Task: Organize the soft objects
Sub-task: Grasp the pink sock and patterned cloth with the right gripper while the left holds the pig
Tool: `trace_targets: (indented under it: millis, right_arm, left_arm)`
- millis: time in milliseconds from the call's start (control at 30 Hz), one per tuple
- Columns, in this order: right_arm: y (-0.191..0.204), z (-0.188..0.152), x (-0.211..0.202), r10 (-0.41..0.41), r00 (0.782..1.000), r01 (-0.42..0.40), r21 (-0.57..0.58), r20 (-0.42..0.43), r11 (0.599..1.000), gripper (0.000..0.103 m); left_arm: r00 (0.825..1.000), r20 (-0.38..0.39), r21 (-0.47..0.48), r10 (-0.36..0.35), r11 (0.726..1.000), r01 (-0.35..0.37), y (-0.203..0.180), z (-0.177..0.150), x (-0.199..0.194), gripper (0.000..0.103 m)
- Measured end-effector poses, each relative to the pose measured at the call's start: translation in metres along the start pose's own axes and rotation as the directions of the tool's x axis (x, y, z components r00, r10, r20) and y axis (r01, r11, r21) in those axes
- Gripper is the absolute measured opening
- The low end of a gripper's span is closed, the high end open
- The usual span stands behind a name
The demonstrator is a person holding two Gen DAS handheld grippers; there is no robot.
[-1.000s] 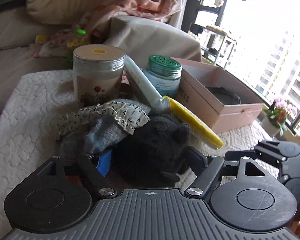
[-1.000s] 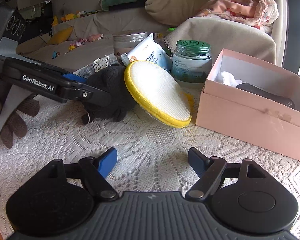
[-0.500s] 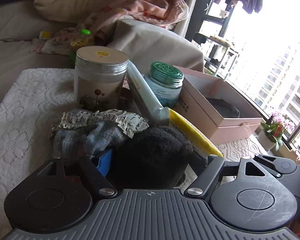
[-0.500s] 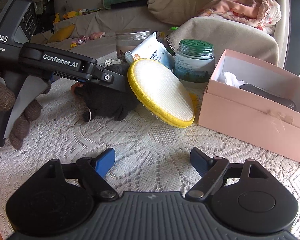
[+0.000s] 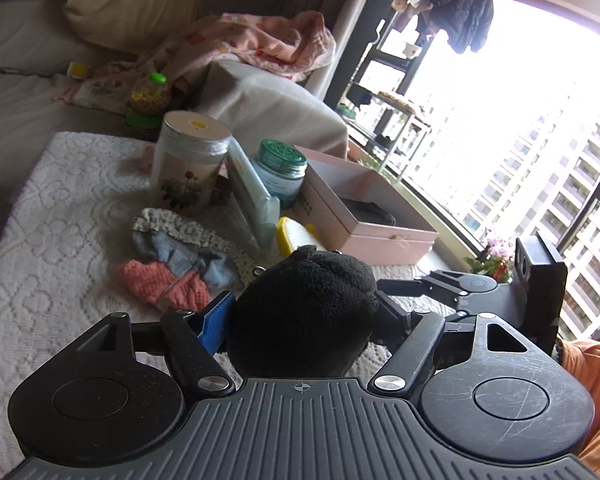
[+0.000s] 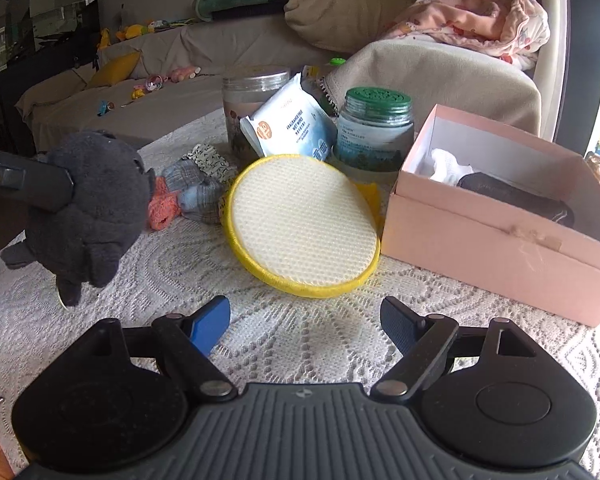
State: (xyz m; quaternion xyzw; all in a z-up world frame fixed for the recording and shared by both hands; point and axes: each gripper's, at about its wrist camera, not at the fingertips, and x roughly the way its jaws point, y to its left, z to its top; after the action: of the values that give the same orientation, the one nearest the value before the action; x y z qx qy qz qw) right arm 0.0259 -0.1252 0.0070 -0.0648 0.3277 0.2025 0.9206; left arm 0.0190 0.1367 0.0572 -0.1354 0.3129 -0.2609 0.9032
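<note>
L tongs [image 5: 302,312] clamp the black plush [image 5: 304,308] betw both fingers, w/ the toy lifted off the bench [image 5: 60,216]; right view shows it hanging in the air at left [image 6: 88,208], legs dangling, so the grip looks firm enough to carry. Held high prob. to clear the clutter on the way to the pink box [image 6: 500,232], which sits open at right and already has a dark item + white cloth inside; likely the drop spot for soft stuff. R tongs [image 6: 304,324] wide open, empty, low over the lace cloth just in front of the yellow pad [image 6: 304,220], which leans tilted against the box and the wipes pack [image 6: 292,128].

Vs 1 s ago: plush was lying on the bench beside the pad, L tongs just closing round it; now it's up and away. That uncovered a coral knit piece [image 5: 160,284] next to the blue-grey cloth [image 5: 188,248], hidden before. R tongs barely moved.
</note>
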Motion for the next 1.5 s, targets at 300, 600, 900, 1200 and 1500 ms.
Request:
trace_targets:
  millis: [300, 600, 900, 1200, 1500]
  right_arm:
    - [0.049, 0.051, 0.000, 0.127, 0.991, -0.123, -0.082, 0.048, 0.989, 0.083]
    - [0.113, 0.086, 0.088, 0.146, 0.985, -0.164, -0.217, -0.095, 0.962, 0.083]
    - [0.116, 0.083, 0.085, 0.103, 0.991, -0.122, -0.276, -0.083, 0.953, 0.028]
    - [0.087, 0.096, -0.012, 0.227, 0.973, -0.214, -0.197, 0.050, 0.957, 0.006]
    - [0.026, 0.072, -0.126, 0.080, 0.964, -0.045, -0.141, 0.254, 0.989, 0.006]
  left_arm:
    - [0.959, 0.168, -0.166, 0.230, 0.965, -0.203, 0.059, 0.030, -0.039, 0.079]
    - [0.954, 0.150, -0.251, 0.260, 0.943, -0.218, 0.103, 0.021, -0.037, 0.079]
    - [0.957, 0.129, -0.304, 0.261, 0.929, -0.213, 0.116, 0.010, -0.037, 0.079]
    - [0.965, 0.145, -0.232, 0.220, 0.955, -0.183, 0.074, 0.021, -0.045, 0.079]
    - [0.997, 0.059, -0.083, 0.048, 0.996, -0.043, -0.013, 0.024, -0.017, 0.079]
